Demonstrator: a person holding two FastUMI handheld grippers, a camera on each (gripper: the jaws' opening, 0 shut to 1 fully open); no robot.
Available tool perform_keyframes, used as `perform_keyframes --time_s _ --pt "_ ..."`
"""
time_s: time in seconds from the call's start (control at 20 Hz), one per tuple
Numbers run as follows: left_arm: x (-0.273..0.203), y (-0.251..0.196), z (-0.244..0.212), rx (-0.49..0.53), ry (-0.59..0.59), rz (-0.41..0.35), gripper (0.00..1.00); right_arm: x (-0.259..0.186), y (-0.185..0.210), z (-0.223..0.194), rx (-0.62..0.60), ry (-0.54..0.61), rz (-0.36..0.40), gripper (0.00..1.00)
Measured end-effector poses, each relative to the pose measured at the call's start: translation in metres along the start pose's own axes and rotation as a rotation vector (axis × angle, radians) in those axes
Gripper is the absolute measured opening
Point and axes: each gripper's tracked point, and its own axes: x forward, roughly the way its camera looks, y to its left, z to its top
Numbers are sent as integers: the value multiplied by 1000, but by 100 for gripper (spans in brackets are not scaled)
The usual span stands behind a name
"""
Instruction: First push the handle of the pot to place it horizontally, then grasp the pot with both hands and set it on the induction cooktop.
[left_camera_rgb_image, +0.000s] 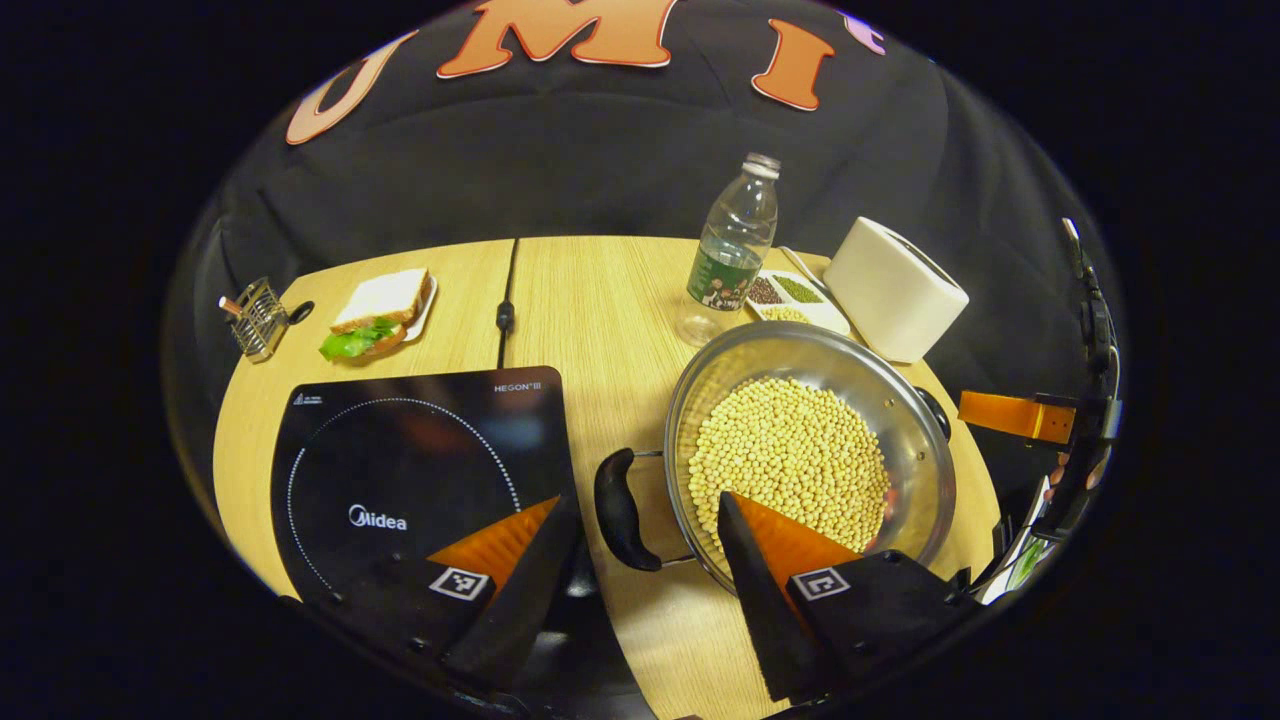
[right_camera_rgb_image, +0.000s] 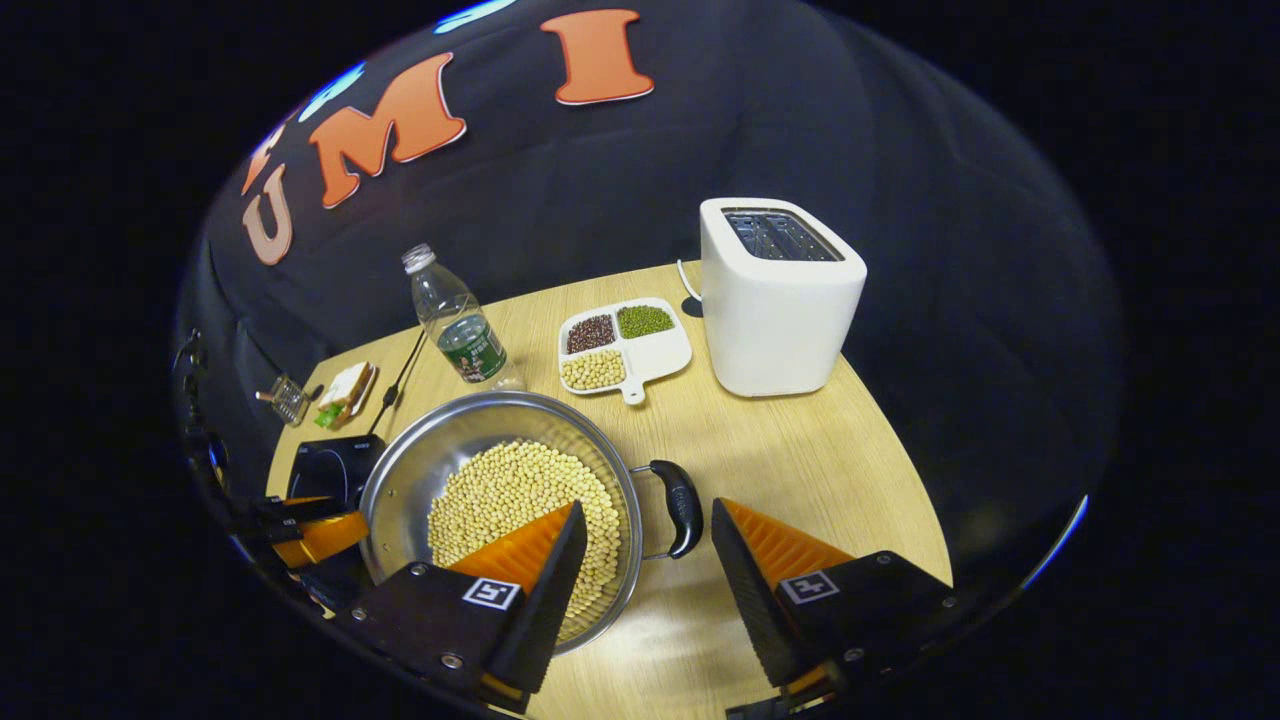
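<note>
Left gripper (left_camera_rgb_image: 640, 545) jaws apart, straddling the pot's near handle (left_camera_rgb_image: 620, 510), not touching it as far as I can tell. Right gripper (right_camera_rgb_image: 640, 560) likewise apart, flanking the other handle (right_camera_rgb_image: 680, 505).

Landmark = pot (left_camera_rgb_image: 905, 400), steel, full of soybeans (left_camera_rgb_image: 790, 460), on the bench (left_camera_rgb_image: 600, 290). In left gripper view, left to right:
- cooktop (left_camera_rgb_image: 420, 470) just left of pot, apart from it, surface bare
- sandwich (left_camera_rgb_image: 375, 315) on plate and small wire rack (left_camera_rgb_image: 258, 318) far left behind cooktop
- bottle (left_camera_rgb_image: 730, 250) directly behind pot
- divided dish (left_camera_rgb_image: 795, 298) of beans and toaster (left_camera_rgb_image: 895, 288) behind-right of pot

Step judgement: both handles look horizontal, so the push seems done; this is the pre-grasp for the two-handed lift. Next: close each gripper on its handle, lift level so beans don't spill, shift left, set down inside the cooktop's dotted ring.

Writing: cooktop print not read off; bottle label too small to tell.
</note>
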Motion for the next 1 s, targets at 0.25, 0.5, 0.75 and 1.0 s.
perform_keyframes --time_s 0.25,0.5,0.75,1.0 --pt "20 -12 -1 -31 -14 -24 96 13 -5 -9 -35 17 -47 83" --pt "35 -22 6 5 -44 -35 99 25 -21 -22 -55 39 -120 84" --pt "57 -28 18 70 -85 7 96 33 -34 -41 -7 89 -153 84" --pt "80 -20 23 91 -97 71 93 46 -39 -42 14 72 -175 82"
